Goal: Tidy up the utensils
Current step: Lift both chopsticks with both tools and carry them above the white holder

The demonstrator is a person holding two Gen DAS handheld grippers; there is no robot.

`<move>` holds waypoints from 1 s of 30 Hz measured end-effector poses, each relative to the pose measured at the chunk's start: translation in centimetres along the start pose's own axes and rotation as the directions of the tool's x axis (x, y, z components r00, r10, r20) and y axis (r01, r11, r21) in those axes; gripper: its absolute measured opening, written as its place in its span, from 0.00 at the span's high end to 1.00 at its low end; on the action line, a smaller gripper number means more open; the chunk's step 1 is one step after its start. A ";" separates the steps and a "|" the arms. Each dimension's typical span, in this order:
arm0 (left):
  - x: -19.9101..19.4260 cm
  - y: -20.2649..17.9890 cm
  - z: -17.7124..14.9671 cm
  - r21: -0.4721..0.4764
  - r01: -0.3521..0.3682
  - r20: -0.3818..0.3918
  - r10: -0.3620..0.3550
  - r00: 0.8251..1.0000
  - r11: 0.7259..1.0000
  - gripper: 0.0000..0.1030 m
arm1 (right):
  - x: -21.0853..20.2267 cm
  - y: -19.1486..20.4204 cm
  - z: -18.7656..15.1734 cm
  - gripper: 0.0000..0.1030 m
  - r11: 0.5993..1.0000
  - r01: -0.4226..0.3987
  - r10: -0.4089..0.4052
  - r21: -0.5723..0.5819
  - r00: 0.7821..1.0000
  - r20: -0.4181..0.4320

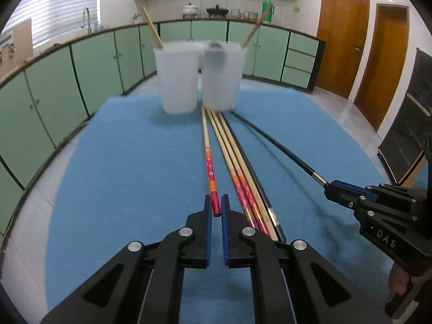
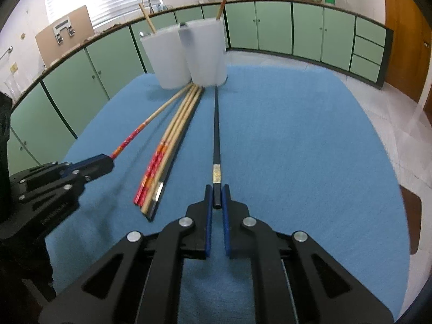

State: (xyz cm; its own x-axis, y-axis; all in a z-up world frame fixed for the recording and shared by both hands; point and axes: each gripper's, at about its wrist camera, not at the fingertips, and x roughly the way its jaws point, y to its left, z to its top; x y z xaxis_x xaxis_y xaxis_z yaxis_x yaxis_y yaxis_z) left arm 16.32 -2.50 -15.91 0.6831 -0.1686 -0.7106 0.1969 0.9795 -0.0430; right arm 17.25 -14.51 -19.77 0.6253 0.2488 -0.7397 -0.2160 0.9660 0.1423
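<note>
- Two white cups (image 1: 199, 77) upper centre of the left view, each already with one chopstick poking out: a start only.
- Left gripper (image 1: 216, 210) clamped on the red-ended chopstick (image 1: 209, 162), centre frame, far tip by the cups.
- Right gripper (image 2: 216, 197) pinching the black chopstick (image 2: 216, 135), centre of its own view.
- Loose bundle of chopsticks (image 2: 164, 159) lying on the blue counter (image 2: 297, 148), left of centre: most sorting left, judging by that.

Your left tool (image 1: 216, 209) and right tool (image 2: 216, 198) are matte black linkages with round silver pivot screws and blue pads (image 1: 207, 232); white "DAS" lettering marks the right one's housing.
</note>
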 end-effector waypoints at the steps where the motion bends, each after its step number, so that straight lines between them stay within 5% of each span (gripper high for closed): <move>1: -0.5 0.1 0.3 0.002 -0.003 0.015 0.003 1.000 1.000 0.94 | -0.5 0.0 0.4 0.94 1.000 -0.001 0.001 -0.005 1.000 0.012; 12: -5.6 1.5 4.9 0.011 -0.005 0.192 0.003 0.981 1.000 0.94 | -5.0 -0.3 5.0 0.94 1.000 -0.019 0.021 -0.016 0.989 0.145; 22: -7.6 2.0 9.7 0.036 0.016 0.310 -0.026 0.951 0.999 0.94 | -9.2 -0.2 10.9 0.94 0.997 -0.072 0.078 -0.034 0.958 0.277; 30: -8.5 1.9 12.7 0.063 0.033 0.362 -0.054 0.931 0.997 0.94 | -10.0 0.1 15.3 0.94 0.992 -0.091 0.112 -0.084 0.951 0.290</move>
State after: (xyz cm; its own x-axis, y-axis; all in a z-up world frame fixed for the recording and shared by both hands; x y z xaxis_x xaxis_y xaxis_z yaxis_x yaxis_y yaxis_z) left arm 19.83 -0.58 -1.04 0.8795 -0.2495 -0.4052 0.2632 0.9645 -0.0225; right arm 22.47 -15.79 -2.29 0.7875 0.3648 -0.4967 -0.3340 0.9300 0.1534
